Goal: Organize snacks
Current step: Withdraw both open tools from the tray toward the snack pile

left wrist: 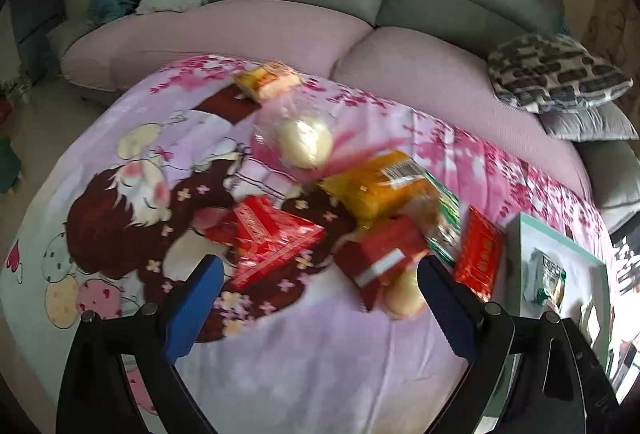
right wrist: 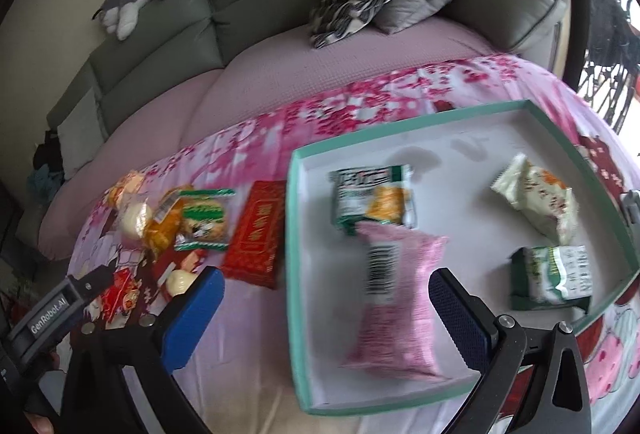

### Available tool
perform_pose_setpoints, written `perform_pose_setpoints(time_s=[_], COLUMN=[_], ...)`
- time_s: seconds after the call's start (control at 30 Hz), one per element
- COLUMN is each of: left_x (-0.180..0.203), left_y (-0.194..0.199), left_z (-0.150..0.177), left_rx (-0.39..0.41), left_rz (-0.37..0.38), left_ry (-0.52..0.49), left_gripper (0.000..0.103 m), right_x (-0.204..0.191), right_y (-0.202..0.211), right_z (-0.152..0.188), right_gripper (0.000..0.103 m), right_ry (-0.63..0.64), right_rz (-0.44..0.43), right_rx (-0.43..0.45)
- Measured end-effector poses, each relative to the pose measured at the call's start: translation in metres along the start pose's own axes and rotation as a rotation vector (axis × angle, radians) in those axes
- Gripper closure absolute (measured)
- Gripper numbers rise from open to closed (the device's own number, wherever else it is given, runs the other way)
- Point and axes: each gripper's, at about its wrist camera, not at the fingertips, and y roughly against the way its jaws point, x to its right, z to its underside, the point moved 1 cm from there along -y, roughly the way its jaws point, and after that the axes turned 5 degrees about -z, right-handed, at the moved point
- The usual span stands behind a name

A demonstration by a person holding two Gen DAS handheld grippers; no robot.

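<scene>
Step in hand: sorting loose snacks from the bed cover (left wrist: 320, 374) into the teal tray (right wrist: 294, 234); I judge this to be the moment between two pickups.
Left gripper (left wrist: 320, 298): its jaws are spread wide and nothing is between them; it hangs above the pile of snacks.
Right gripper (right wrist: 326, 308): also spread wide and empty; the pink packet (right wrist: 394, 298) lies in the tray below it and the pads do not press on it.
Tray: it sits at the right edge of the cover and carries four packets: the pink packet at the near side, a green-and-orange packet (right wrist: 372, 200) behind it, a pale packet (right wrist: 538, 200) and a green-white packet (right wrist: 554, 278) at the right.
Snacks waiting: a red clear-wrapped packet (left wrist: 276, 238), a red box (left wrist: 380, 258), an orange packet (left wrist: 380, 182), a round cream bun (left wrist: 306, 144), a flat red packet (right wrist: 256, 230) just beside the left wall of the tray, and a yellow packet (left wrist: 266, 80) at the far edge of the cover.
Progress: I think about half is done.
Next move: lower the left gripper onto one snack, most likely the red clear-wrapped packet, because it lies apart from the pile. The wrapper looks slippery, so close slowly.
</scene>
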Motion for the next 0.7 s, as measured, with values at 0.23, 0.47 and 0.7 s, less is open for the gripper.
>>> perform_pose_setpoints(time_s=[0.23,0.47,0.7], left_x=[-0.042,-0.091,-0.112], left_y=[-0.002,-0.01,-0.03], left_z=[-0.008,-0.016,-0.02], left_rx=[-0.016,-0.041,-0.106], left_rz=[-0.012,-0.097,-0.082], left_ry=[0.096,0.178,0.218], left_gripper=[0.006,0.006,0.006], right_x=[-0.039,-0.076,-0.097], right_y=[-0.016,-0.031,-0.051], right_z=[0.011,0.026,0.038], right_gripper=[0.0,0.0,0.0], right_ry=[0.071,0.128,0.221], right_rz=[-0.049,-0.086,-0.059], right_rx=[-0.046,-0.08,-0.113])
